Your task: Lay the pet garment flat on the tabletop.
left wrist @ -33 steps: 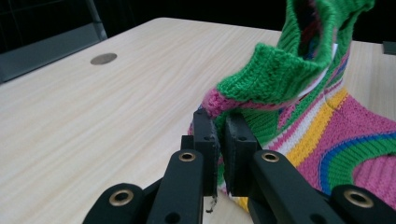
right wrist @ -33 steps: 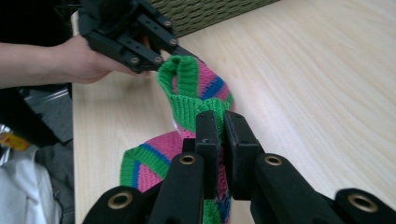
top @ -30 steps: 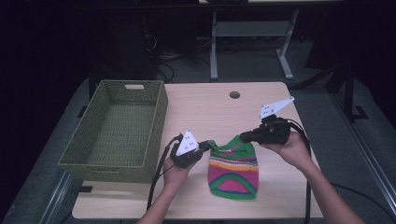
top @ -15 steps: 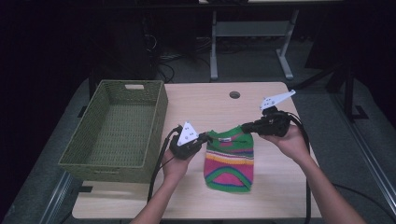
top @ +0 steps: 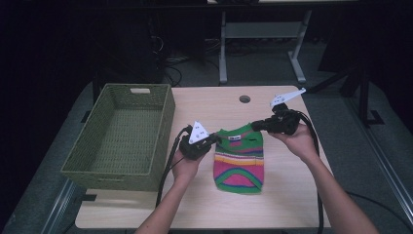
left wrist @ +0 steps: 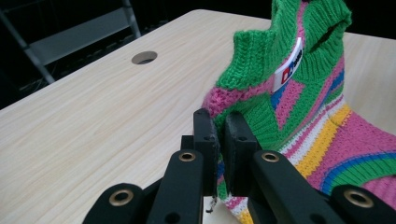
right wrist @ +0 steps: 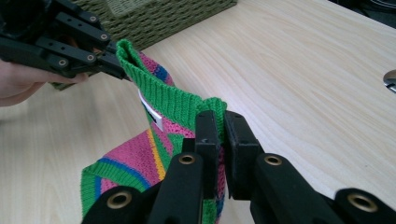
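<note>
A small knitted sweater (top: 239,158) in green, pink, yellow and blue stripes hangs stretched between my two grippers, its lower part resting on the table (top: 219,105). My left gripper (top: 215,140) is shut on the sweater's left shoulder (left wrist: 224,100). My right gripper (top: 255,126) is shut on the right shoulder (right wrist: 212,105). A white label (left wrist: 288,65) shows inside the green collar. In the right gripper view the left gripper (right wrist: 119,70) pinches the far corner of the collar.
A green woven basket (top: 122,134) stands empty on the table's left side, close to my left hand. A round cable hole (top: 244,99) lies in the tabletop behind the sweater. Beyond the table are metal legs of another desk (top: 258,34).
Both grippers have lifted the sweater's shoulders and pulled it toward the far side, so the sweater went from bunched to spread out lengthwise.
</note>
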